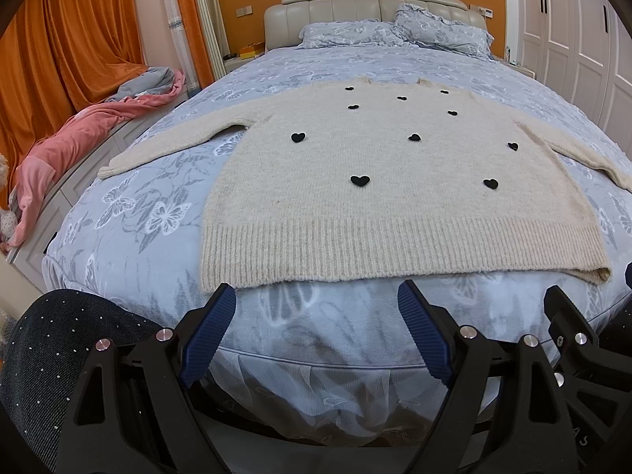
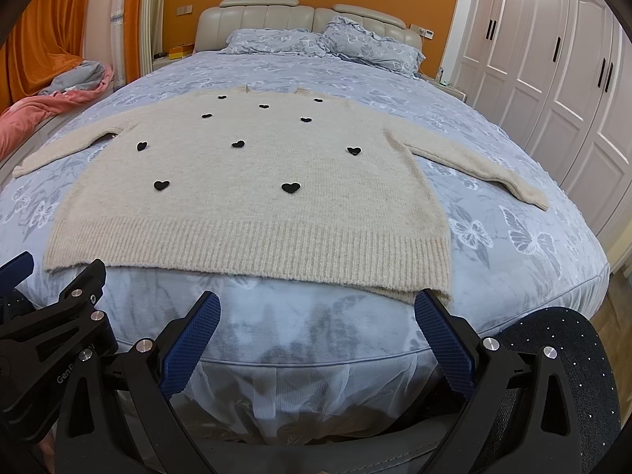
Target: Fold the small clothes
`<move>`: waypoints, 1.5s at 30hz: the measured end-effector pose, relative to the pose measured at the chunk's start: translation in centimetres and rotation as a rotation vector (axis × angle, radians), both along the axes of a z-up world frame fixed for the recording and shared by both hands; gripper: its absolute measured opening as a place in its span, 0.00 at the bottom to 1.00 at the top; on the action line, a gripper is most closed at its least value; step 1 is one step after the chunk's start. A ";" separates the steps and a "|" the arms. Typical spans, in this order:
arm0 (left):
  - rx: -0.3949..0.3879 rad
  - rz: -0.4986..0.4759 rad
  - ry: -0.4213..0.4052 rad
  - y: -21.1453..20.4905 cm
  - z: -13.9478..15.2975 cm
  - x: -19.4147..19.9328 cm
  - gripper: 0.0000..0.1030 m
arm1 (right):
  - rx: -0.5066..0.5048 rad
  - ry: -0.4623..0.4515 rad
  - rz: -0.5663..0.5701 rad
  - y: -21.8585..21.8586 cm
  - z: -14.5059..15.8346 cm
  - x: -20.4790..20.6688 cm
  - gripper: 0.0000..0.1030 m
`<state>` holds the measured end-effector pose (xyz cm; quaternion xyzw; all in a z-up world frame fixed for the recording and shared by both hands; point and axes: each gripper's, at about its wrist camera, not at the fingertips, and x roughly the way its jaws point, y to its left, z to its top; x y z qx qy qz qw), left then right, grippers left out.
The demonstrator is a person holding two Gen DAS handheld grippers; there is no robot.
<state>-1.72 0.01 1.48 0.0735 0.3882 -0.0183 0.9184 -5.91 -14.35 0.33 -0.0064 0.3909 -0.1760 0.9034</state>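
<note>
Cream knit sweater (image 1: 379, 181) with black hearts lies flat, sleeves spread, across the frame's centre on the blue butterfly bedspread (image 1: 158, 213). Left gripper (image 1: 316, 296) and right gripper (image 2: 318, 308), bottom centre, gape wide, holding nothing.

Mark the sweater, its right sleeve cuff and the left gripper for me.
sweater (image 1: 395, 197), left wrist view, middle of the body
right sleeve cuff (image 2: 533, 200), right wrist view, cuff end
left gripper (image 1: 316, 300), left wrist view, between fingertips

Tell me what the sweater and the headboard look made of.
Sweater: fuzzy cream knit, likely wool or acrylic; ribbed hem and visible stitches, with black felt-like hearts. Headboard: padded beige leather or faux leather; smooth, slightly glossy vertical channels.
</note>
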 end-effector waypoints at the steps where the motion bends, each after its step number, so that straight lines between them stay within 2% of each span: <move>1: 0.000 0.000 0.000 0.0 0.0 0.0 0.79 | 0.000 0.000 0.000 0.0 0.0 0.0 0.95; 15: -0.012 0.000 0.015 0.1 -0.1 0.1 0.81 | 0.011 0.005 -0.003 -0.2 -0.1 0.0 0.95; 17: -0.062 0.014 0.041 0.8 -0.1 0.5 0.89 | 0.050 0.012 0.000 -0.7 0.0 0.0 0.95; 20: -0.180 0.043 0.109 2.6 0.1 1.5 0.91 | 0.171 0.016 0.005 -2.6 0.0 0.2 0.94; 23: -0.241 0.106 0.125 4.5 0.3 2.1 0.91 | 0.296 -0.009 -0.073 -6.7 0.7 0.8 0.94; 24: -0.258 0.129 0.124 5.1 0.4 2.4 0.91 | 0.342 -0.026 -0.125 -9.6 1.1 1.3 0.94; 26: -0.293 0.174 0.124 6.3 0.6 3.0 0.91 | 0.354 -0.052 -0.187 -13.4 1.7 2.2 0.94; 28: -0.314 0.211 0.127 7.2 0.8 3.6 0.91 | 0.337 -0.083 -0.259 -19.3 2.6 3.7 0.94; 29: -0.314 0.220 0.127 7.4 0.9 4.0 0.91 | 0.337 -0.090 -0.305 -23.3 3.0 4.7 0.94; 32: -0.276 0.242 0.127 7.9 1.2 5.5 0.91 | 0.382 -0.114 -0.415 -31.5 3.3 6.6 0.94; 34: -0.244 0.251 0.124 8.0 1.4 6.7 0.91 | 0.464 -0.142 -0.538 -38.7 2.4 7.6 0.93; 37: -0.204 0.260 0.127 8.0 1.7 8.4 0.91 | 0.588 -0.148 -0.686 -46.3 -0.4 8.6 0.84; 39: -0.193 0.261 0.126 7.9 1.9 9.6 0.91 | 0.654 -0.136 -0.760 -49.4 -2.3 8.8 0.75; 40: -0.189 0.262 0.128 7.8 2.0 10.3 0.91 | 0.699 -0.139 -0.798 -51.0 -3.4 8.9 0.74; 41: -0.188 0.261 0.129 7.7 2.1 11.1 0.91 | 0.730 -0.150 -0.830 -52.1 -4.3 9.0 0.71; 44: -0.189 0.250 0.124 7.2 2.3 13.2 0.91 | 0.712 -0.198 -0.856 -52.4 -4.4 10.4 0.67; 45: -0.191 0.246 0.125 7.0 2.3 13.8 0.91 | 0.698 -0.181 -0.833 -52.4 -4.0 12.1 0.45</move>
